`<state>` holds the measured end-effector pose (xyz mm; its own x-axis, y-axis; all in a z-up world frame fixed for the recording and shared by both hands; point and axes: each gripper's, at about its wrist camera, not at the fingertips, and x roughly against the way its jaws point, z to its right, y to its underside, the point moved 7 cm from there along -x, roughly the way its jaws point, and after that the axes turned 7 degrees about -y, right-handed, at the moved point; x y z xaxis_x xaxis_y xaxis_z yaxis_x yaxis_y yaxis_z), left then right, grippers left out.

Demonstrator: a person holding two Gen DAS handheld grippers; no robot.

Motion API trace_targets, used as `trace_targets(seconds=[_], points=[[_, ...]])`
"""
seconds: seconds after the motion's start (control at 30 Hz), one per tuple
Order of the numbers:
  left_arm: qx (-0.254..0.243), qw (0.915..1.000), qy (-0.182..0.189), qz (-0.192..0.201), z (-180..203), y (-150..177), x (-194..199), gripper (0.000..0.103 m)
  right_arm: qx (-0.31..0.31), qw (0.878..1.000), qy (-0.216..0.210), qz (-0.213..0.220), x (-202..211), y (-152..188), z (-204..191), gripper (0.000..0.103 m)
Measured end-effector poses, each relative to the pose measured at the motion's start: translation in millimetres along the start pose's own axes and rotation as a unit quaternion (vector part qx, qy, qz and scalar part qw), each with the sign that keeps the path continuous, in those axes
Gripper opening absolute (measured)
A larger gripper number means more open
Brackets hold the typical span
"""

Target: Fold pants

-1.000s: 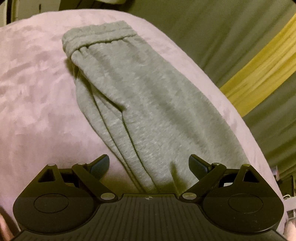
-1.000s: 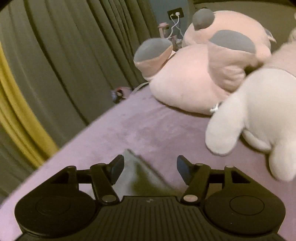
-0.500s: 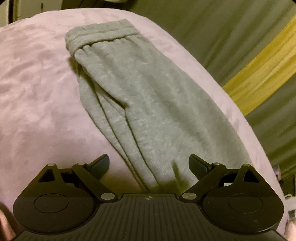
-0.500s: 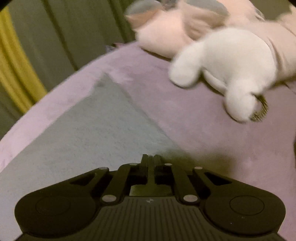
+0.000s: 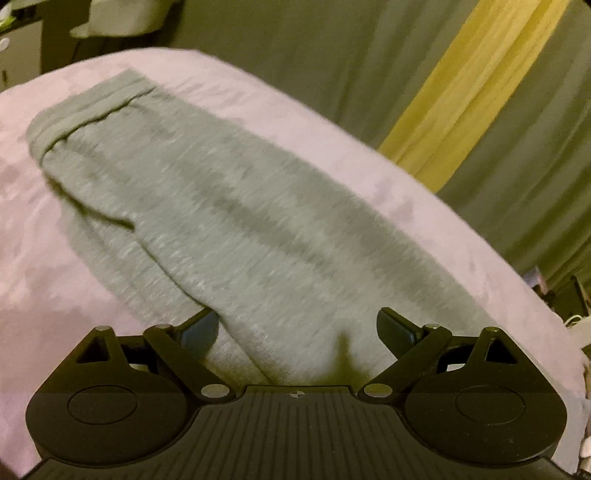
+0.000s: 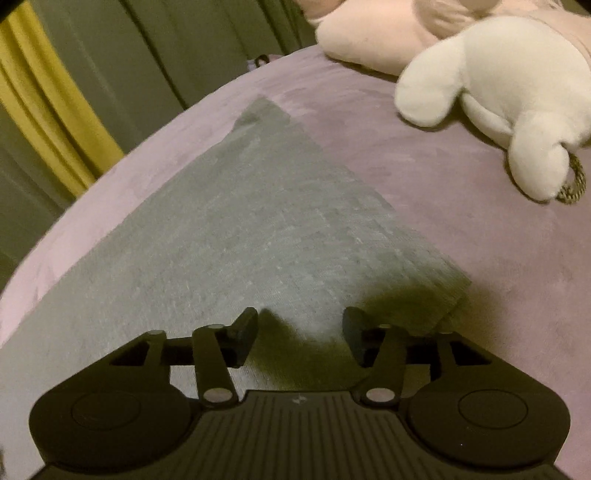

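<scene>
The grey sweatpants point(image 5: 236, 221) lie flat on a pink plush bedspread point(image 5: 55, 295), folded lengthwise so one leg rests on the other. Seen from the left wrist, they stretch away from the left gripper point(image 5: 297, 330) toward the upper left, ending at the elastic waistband point(image 5: 85, 110) far ahead of the tool. The left gripper's fingers are spread wide, and the cloth passes beneath the gap between them — the left finger sits at the folded edge, the right finger over the fabric; nothing is pinched, and whether the tips touch the cloth cannot be told.

From the right wrist, the leg end of the sweatpants fans out ahead of the right gripper point(image 6: 300, 328), narrowing to a corner far ahead of it and slightly left. Its jaws are opening, with grey fabric lying under the gap and a dark shadow cast just in front of the fingers — the pads do not press on the cloth. Ahead and to the right of this tool, well apart from the pants, lies a white plush toy point(image 6: 491, 85), touching a pink plush toy point(image 6: 373, 33) beyond it. Olive curtains point(image 6: 147, 48) with a yellow stripe point(image 5: 469, 74) hang past the bed's edge.
</scene>
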<state>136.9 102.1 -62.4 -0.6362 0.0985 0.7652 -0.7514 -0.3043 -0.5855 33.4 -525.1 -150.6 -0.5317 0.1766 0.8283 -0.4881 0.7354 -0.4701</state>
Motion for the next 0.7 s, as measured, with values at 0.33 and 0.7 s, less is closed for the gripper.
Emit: trace_targets(seconds=[0.33, 0.7], points=[[0.056, 0.996, -0.07, 0.004, -29.8, -6.0, -4.4, 0.096, 0.161, 0.979, 0.106, -0.068, -23.6, 9.8, -44.7, 0.098], [0.088, 0.9841, -0.148, -0.044, -61.5, 0.2, -23.6, 0.096, 0.151, 0.98, 0.111, -0.069, -24.3, 8.4, -42.3, 0.098]])
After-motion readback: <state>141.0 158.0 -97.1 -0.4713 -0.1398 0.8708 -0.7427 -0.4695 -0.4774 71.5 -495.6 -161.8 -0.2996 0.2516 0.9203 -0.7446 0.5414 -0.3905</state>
